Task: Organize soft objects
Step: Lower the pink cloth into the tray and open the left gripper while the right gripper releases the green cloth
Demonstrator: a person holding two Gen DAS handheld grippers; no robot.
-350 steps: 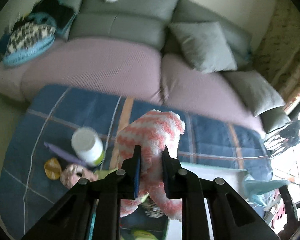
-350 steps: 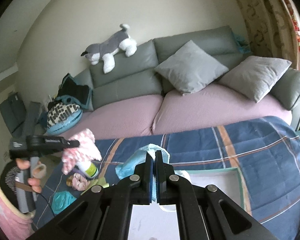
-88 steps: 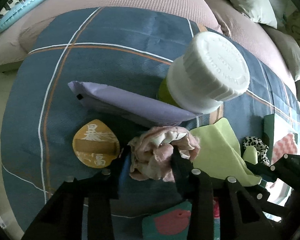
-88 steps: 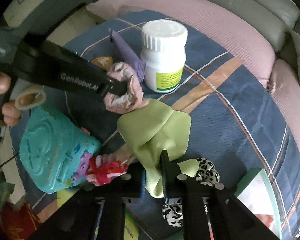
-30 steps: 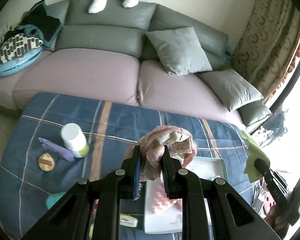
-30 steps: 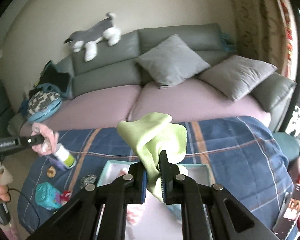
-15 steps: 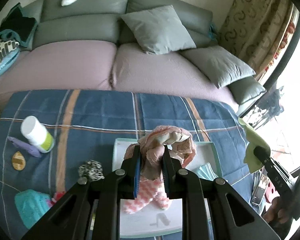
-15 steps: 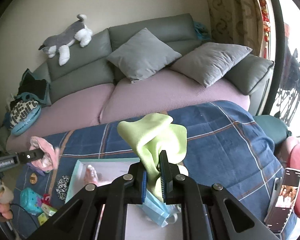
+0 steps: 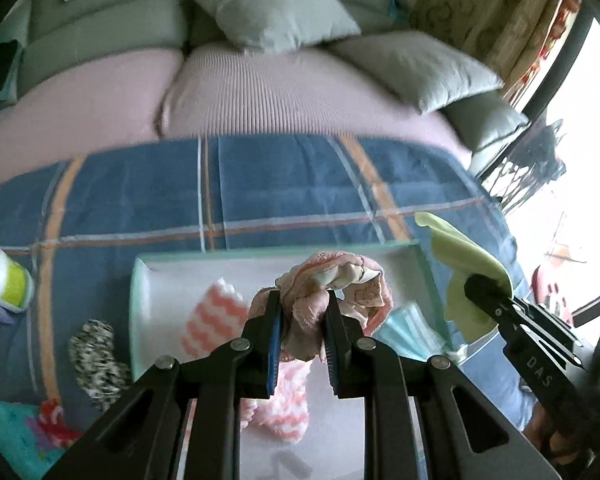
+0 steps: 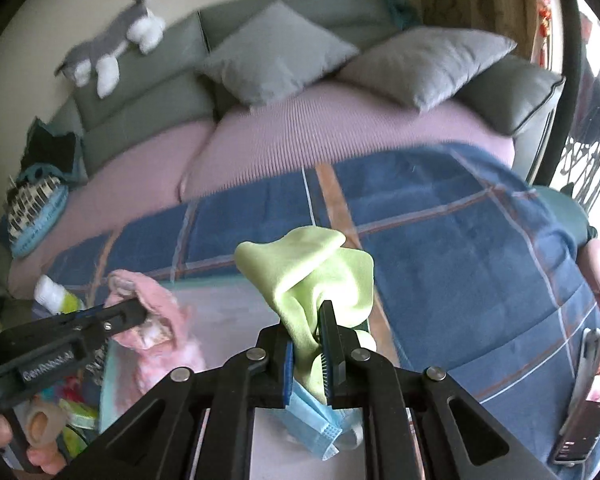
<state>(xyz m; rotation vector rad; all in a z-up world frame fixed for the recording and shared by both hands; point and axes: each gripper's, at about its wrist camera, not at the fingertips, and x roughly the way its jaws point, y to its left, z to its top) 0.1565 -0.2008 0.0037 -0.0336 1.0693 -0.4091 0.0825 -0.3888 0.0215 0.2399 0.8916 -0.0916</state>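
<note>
My left gripper [image 9: 302,320] is shut on a crumpled pink cloth [image 9: 332,280] and holds it above the white tray [image 9: 160,280] with a teal rim. My right gripper [image 10: 309,332] is shut on a lime green cloth [image 10: 312,272] above the tray's right side; it also shows in the left wrist view [image 9: 466,256]. A pink-and-white zigzag sock [image 9: 212,320] and a blue face mask [image 9: 408,328] lie in the tray. The pink cloth also shows at the left in the right wrist view [image 10: 148,292].
The tray rests on a blue plaid blanket [image 9: 280,184] before a sofa with grey pillows [image 10: 276,52]. Left of the tray lie a leopard-print scrunchie [image 9: 94,356], a white bottle [image 9: 2,276] and a teal toy [image 9: 16,436]. A phone [image 10: 592,400] lies at the right.
Both grippers have dropped lower and closer over the tray, each still holding its cloth. The tray and its contents look larger in both views.
</note>
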